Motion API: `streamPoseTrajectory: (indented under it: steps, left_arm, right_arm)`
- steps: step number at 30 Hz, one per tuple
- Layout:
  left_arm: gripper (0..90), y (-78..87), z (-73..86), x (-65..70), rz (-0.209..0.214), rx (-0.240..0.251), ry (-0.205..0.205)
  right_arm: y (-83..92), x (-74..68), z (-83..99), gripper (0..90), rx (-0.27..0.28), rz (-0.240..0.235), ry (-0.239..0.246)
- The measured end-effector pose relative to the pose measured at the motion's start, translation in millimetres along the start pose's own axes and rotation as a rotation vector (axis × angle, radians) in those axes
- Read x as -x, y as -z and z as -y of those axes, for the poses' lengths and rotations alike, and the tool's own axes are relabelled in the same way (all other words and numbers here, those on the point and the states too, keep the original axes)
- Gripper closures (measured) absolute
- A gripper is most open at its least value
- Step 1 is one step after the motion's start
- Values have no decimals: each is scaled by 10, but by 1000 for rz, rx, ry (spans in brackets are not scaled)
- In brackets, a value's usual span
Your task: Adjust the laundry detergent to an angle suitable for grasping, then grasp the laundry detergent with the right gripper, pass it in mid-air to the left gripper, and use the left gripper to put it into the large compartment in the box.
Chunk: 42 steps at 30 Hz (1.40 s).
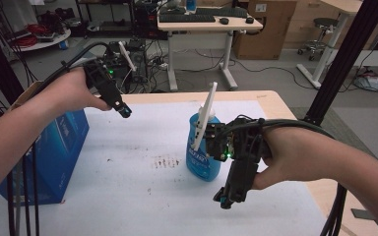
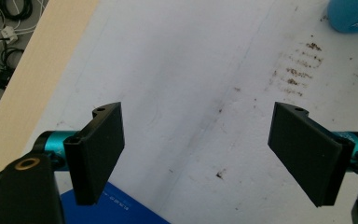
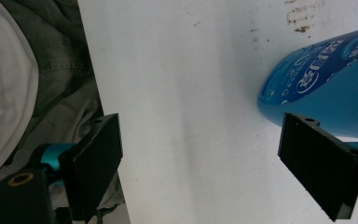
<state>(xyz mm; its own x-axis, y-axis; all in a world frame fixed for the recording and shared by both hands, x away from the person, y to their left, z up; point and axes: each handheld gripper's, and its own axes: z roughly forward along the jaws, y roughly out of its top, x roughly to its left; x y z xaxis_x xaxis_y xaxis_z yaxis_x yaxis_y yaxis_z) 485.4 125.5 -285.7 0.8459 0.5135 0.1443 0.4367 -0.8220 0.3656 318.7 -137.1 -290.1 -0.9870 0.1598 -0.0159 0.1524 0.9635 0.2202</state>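
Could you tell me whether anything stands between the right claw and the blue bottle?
Nothing visible does. The right claw is open over bare white table cover, and the blue bottle stands right beside one jaw, apart from it.

1. One blue bottle [image 1: 204, 155] stands on the white table cover [image 1: 142, 196].
2. One blue box [image 1: 54, 152] sits left of the bottle.
3. Two grippers: left gripper [image 1: 124, 112] beyond the bottle, right gripper [image 1: 225, 199] beside it.

Left claw [image 1: 124, 111] and right claw [image 1: 225, 198] gape, empty.
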Motion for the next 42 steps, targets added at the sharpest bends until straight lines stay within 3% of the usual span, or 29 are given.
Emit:
streamPoseTrajectory:
  steps: [12,33,42]
  left_arm:
    - [186,45,-4,32,-14,6,-1]
    - [186,129,-11,64,-1,24,-21]
    - [186,164,13,66,-6,29,-20]
  right_arm:
    - [26,-29,23,128,13,-8,-3]
    - [92,-43,38,128,35,-13,4]
    - [148,-19,88,128,78,-5,-36]
